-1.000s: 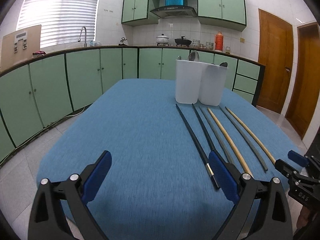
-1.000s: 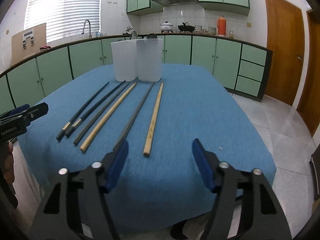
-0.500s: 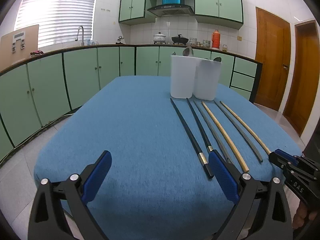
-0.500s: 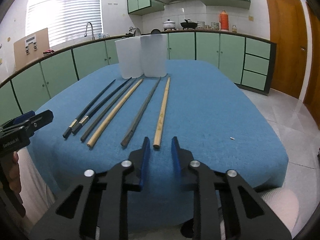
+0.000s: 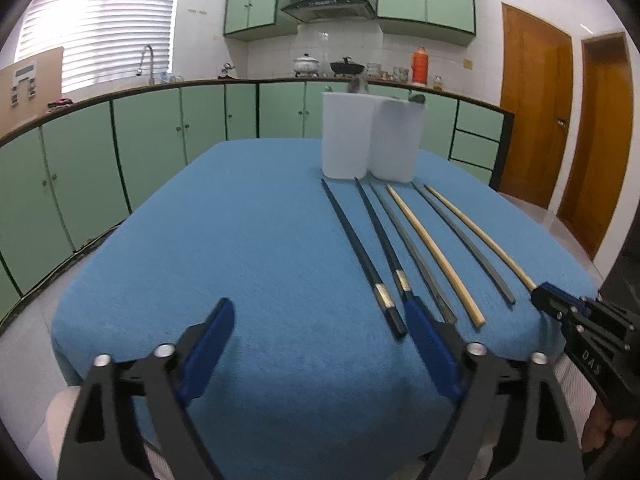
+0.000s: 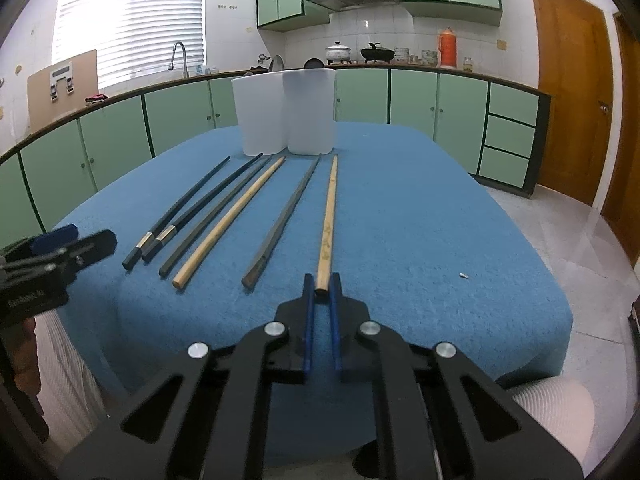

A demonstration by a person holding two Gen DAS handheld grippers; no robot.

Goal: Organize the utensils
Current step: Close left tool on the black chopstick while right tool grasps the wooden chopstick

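Observation:
Several chopsticks lie side by side on the blue table (image 6: pixel 420 220): two black ones (image 6: pixel 188 204), a dark grey one (image 6: pixel 224 208), a tan one (image 6: pixel 236 212), a grey one (image 6: pixel 284 220) and a patterned bamboo one (image 6: pixel 329 216). My right gripper (image 6: pixel 321 286) is shut on the near end of the bamboo chopstick, which still lies on the cloth. My left gripper (image 5: pixel 320 332) is open and empty over the table's near edge, left of the black chopsticks (image 5: pixel 360 248). Two white holders (image 6: pixel 286 114) stand behind the row.
The holders (image 5: pixel 370 140) hold a few utensils. Green kitchen cabinets (image 5: pixel 120 148) curve round behind the table. Wooden doors (image 5: pixel 536 108) are on the right. A small white crumb (image 6: pixel 464 275) lies on the cloth at right.
My right gripper closed from wide open and moved forward onto the end of the bamboo chopstick. My left gripper drew back slightly toward the table's near edge, still open.

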